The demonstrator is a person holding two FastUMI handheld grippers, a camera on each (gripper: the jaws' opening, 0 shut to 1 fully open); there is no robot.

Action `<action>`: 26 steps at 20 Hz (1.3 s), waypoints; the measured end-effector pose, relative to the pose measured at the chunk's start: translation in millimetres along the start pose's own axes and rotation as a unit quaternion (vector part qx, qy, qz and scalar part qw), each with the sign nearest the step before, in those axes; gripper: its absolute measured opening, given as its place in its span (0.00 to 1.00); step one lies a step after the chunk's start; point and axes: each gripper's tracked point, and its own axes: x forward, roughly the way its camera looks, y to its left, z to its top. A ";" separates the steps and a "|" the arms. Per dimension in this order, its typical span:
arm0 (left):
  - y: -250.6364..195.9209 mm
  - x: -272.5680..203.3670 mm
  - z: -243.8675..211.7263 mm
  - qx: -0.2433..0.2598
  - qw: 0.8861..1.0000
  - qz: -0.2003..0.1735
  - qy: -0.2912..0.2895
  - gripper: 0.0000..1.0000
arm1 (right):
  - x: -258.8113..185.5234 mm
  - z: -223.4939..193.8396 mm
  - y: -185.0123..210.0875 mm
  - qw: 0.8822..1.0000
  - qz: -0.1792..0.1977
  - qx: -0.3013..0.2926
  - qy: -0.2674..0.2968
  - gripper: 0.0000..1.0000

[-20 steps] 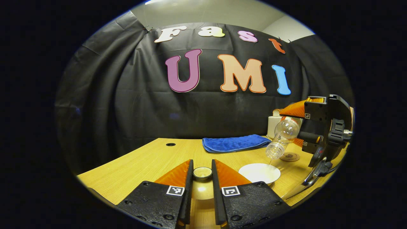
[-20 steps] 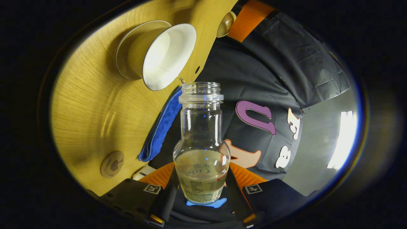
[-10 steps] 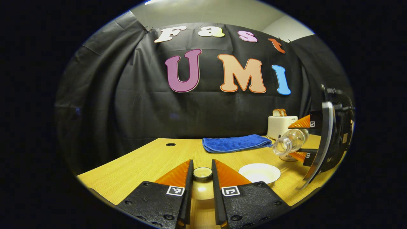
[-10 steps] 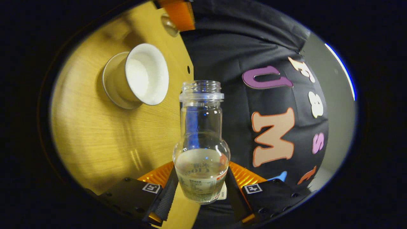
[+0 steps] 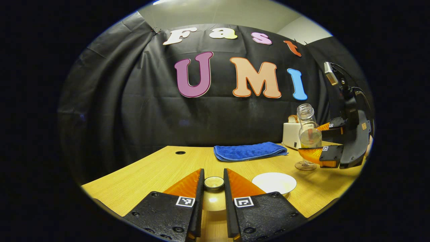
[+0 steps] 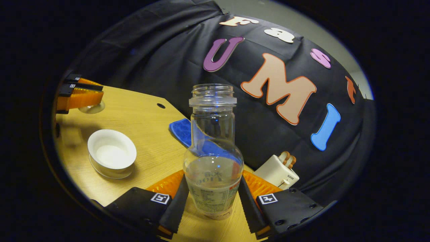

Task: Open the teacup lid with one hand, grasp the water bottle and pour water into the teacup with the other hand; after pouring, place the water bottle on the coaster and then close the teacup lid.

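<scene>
Two grippers are in play. Right gripper (image 6: 212, 198), lower centre of the right gripper view, is clenched on the water bottle (image 6: 213, 158), a finger pressed against each side of the lower body; bottle upright, uncapped, part-filled with clear liquid in the bulbous lower section. In the left gripper view that same bottle (image 5: 308, 129) stands at the right of the frame, held by the right gripper (image 5: 317, 141) above the round coaster (image 5: 305, 165); whether its base touches the coaster cannot be told. Left gripper (image 5: 213, 188), bottom centre of the left gripper view, grips the teacup lid (image 5: 214, 183) by its knob, fingers closed against both sides, lid held low over the worktop (image 5: 158, 171). In the right gripper view the left gripper (image 6: 79, 97) sits at the upper left edge with the lid (image 6: 91, 108) beneath its fingers. Teacup (image 5: 274, 183) is open, white inside, just right of the left gripper's fingers in the left gripper view; in the right gripper view it (image 6: 112, 153) sits at middle left on its saucer, well apart from the bottle. Blue towel (image 5: 250, 151) lies folded at the back of the worktop, centre frame. White toaster (image 6: 277, 171) with bread in its slots stands at the back right, behind the bottle.
</scene>
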 end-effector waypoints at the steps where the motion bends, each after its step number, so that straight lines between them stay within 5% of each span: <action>1: 0.1 0.5 -0.2 0.000 1.000 0.000 0.000 0.28 | 4.2 -3.0 -6.9 1.000 -0.006 0.021 0.000 0.79; 16: 0.0 0.5 1.0 0.000 1.000 0.000 -0.001 0.28 | 37.4 -63.1 -40.3 0.972 0.001 0.226 0.059 0.80; 26: 0.0 0.8 1.2 0.000 1.000 0.000 -0.001 0.28 | 41.9 -71.8 -40.1 0.969 -0.002 0.239 0.055 0.80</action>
